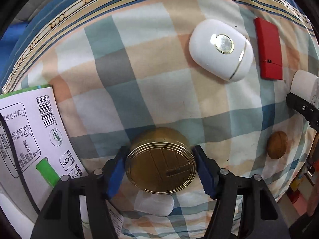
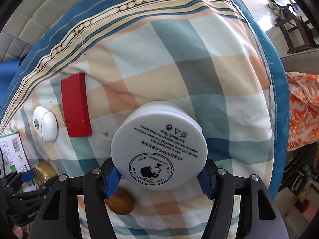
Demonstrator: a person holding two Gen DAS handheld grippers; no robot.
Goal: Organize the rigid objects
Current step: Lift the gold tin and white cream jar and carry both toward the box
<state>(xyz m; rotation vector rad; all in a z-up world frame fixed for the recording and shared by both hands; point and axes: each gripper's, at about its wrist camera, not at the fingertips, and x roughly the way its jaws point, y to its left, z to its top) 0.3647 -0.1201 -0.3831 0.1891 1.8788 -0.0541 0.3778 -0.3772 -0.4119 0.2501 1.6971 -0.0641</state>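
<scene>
Both wrist cameras look down, close, sharing the plaid cloth (image 1: 159,91) – red box (image 2: 75,105).

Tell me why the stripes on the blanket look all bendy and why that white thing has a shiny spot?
Both wrist views use a fisheye lens, so the blanket stripes curve near the edges and the corners go black. In the left wrist view, light glares off the white case around its round metal button. The gold tin in the left gripper stays sharp.

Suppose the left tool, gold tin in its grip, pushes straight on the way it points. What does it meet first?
Probably bare checked bedcover. The left tool holds the gold tin; the white oval case lies up and right of that line, though depth is unclear.
</scene>
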